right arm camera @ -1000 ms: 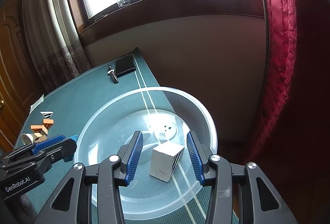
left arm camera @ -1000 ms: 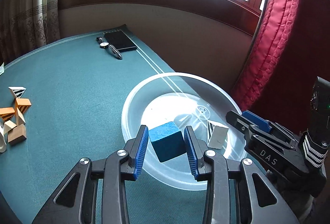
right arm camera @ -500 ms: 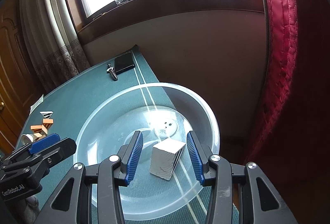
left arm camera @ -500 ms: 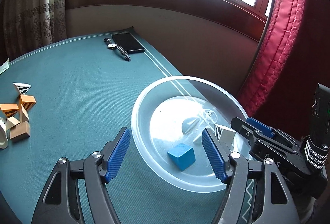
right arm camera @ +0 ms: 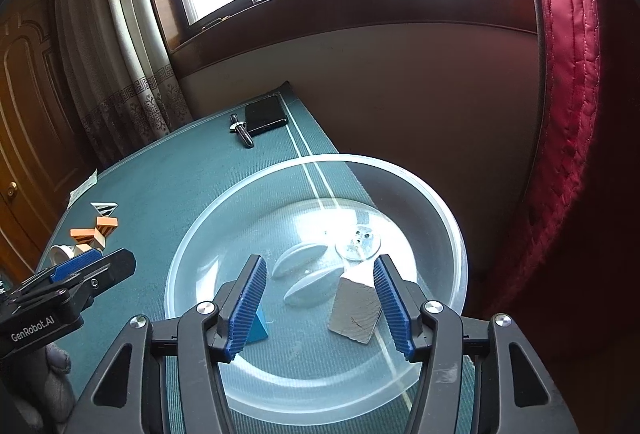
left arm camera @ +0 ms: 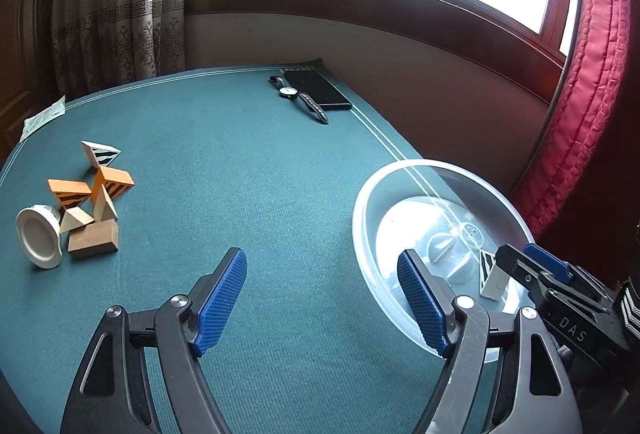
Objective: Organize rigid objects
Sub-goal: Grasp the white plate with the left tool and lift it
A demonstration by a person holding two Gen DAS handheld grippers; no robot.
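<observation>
In the right wrist view my right gripper [right arm camera: 320,266] hangs over the clear bowl [right arm camera: 452,230], its jaws opening. The white striped block [right arm camera: 356,308] lies on the bowl floor between them, close to the right pad, with the left pad well clear of it. A blue block [right arm camera: 258,330] rests in the bowl, half hidden behind the left finger. My left gripper [left arm camera: 322,266] is over bare green cloth left of the bowl [left arm camera: 360,202], jaws opening wide with nothing between them. Loose blocks wait at the far left: orange striped ones [left arm camera: 68,192], a brown one [left arm camera: 94,240], a white striped wedge [left arm camera: 100,152].
A white round piece [left arm camera: 38,236] lies beside the block pile. A black phone [left arm camera: 316,90] and a wristwatch [left arm camera: 300,100] sit at the table's far edge. A red curtain [left arm camera: 580,114] hangs close on the right, and a wall runs behind the table.
The left gripper let go of the blue block into the bowl, spread wide and swung left off the bowl. The right gripper's jaws widened and the white block settled onto the bowl floor.
</observation>
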